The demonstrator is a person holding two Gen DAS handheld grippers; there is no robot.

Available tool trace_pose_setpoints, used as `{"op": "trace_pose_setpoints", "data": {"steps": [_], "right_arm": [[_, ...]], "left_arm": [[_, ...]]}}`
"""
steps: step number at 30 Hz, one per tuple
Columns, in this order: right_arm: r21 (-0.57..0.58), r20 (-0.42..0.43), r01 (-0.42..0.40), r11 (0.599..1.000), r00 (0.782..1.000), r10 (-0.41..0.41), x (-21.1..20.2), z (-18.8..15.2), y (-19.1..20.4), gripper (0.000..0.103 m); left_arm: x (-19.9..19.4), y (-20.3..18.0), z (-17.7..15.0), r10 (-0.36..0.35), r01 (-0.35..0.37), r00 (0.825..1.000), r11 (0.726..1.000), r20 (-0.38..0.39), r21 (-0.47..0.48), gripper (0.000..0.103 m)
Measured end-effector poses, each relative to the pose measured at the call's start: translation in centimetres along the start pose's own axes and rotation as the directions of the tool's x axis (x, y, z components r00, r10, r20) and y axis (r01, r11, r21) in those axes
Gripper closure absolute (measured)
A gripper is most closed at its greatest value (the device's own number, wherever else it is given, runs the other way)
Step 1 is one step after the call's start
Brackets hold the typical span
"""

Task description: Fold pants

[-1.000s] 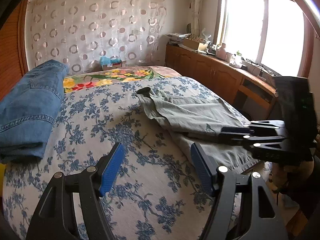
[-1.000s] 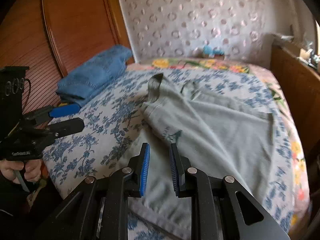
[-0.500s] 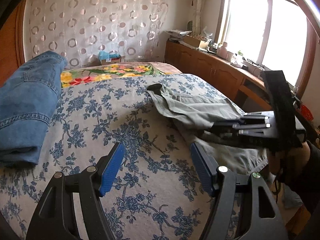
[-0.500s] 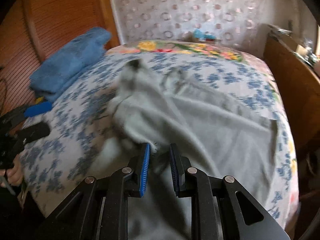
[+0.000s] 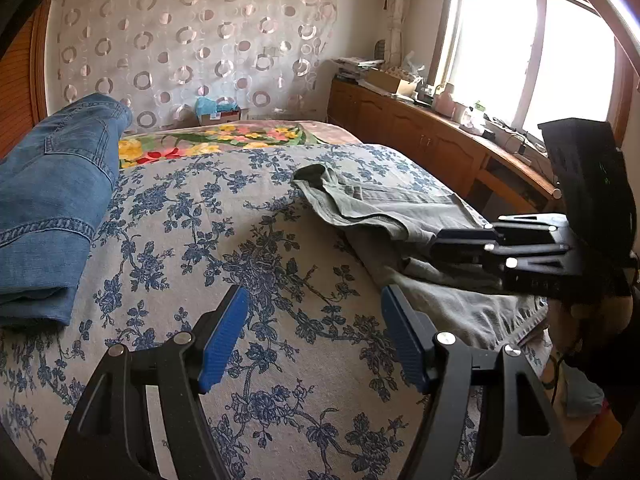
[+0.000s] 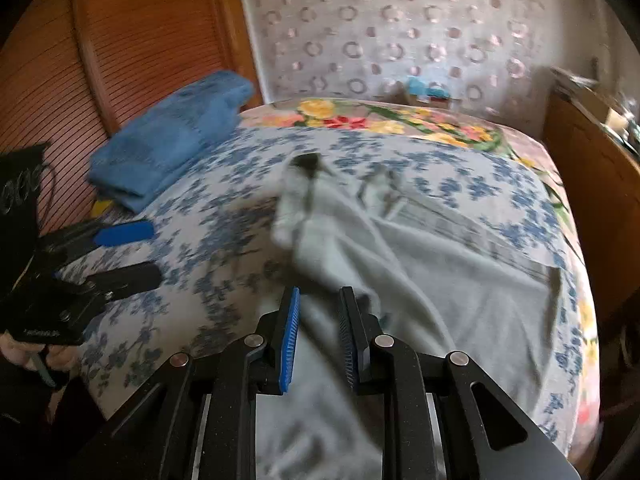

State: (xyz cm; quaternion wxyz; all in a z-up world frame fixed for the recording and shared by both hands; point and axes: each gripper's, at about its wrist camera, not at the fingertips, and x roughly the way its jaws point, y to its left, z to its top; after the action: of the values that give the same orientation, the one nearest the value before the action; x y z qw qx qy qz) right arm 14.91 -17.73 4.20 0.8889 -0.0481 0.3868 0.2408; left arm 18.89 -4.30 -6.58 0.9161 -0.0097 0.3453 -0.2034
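Pants (image 6: pixel 432 280), grey, are seen rumpled on the bed's (image 5: pixel 248 240) right side, partly doubled over, folding judged barely begun; cloth is pinched in the nearly closed right claw (image 6: pixel 318 332), while the left claw (image 5: pixel 314 328) is held wide open, empty.

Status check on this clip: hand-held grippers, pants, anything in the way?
Left hand-held gripper open, empty. Right hand-held gripper on grey pants, grip unclear. Folded jeans well aside.
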Motion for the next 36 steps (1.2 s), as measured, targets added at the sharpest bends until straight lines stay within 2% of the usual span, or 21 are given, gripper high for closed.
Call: {"op": "trace_pose_setpoints", "data": {"steps": [8, 11, 12, 13, 17, 23, 28, 36], "right_arm": [[-0.062, -0.092, 0.059, 0.996, 0.994, -0.065, 3.3, -0.2, 0.2, 0.083], [-0.084, -0.122, 0.051, 0.995, 0.991, -0.061, 4.4, -0.1, 0.3, 0.083], [-0.100, -0.122, 0.049, 0.994, 0.991, -0.061, 4.4, 0.1, 0.5, 0.087], [-0.103, -0.122, 0.042, 0.994, 0.991, -0.054, 4.4, 0.5, 0.4, 0.098], [-0.093, -0.080, 0.047, 0.995, 0.995, -0.054, 3.5, 1.1, -0.4, 0.099], [-0.028, 0.016, 0.115, 0.993, 0.993, -0.115, 0.7, 1.7, -3.9, 0.100], [0.010, 0.036, 0.159, 0.987, 0.987, -0.159, 0.5, 2.0, -7.5, 0.100], [0.059, 0.030, 0.212, 0.976, 0.976, -0.214, 3.1, 1.8, -11.5, 0.100]], "left_arm": [[-0.2, 0.0, -0.1, -0.002, 0.002, 1.000, 1.000, 0.003, 0.001, 0.033], [-0.1, 0.0, -0.1, -0.002, 0.002, 1.000, 1.000, 0.003, 0.002, 0.033], [-0.1, 0.0, -0.1, -0.003, 0.003, 1.000, 1.000, 0.003, 0.003, 0.033], [-0.1, 0.0, -0.1, -0.002, 0.002, 1.000, 1.000, 0.003, 0.004, 0.033], [-0.1, -0.3, 0.0, -0.003, 0.003, 1.000, 1.000, -0.004, 0.010, 0.033], [0.7, -1.1, 0.6, -0.004, 0.004, 1.000, 1.000, -0.019, 0.016, 0.033], [1.8, -2.1, 1.2, -0.008, 0.009, 0.999, 1.000, -0.033, 0.025, 0.033], [3.0, -3.7, 2.1, -0.014, 0.017, 0.998, 0.998, -0.055, 0.053, 0.033]]}}
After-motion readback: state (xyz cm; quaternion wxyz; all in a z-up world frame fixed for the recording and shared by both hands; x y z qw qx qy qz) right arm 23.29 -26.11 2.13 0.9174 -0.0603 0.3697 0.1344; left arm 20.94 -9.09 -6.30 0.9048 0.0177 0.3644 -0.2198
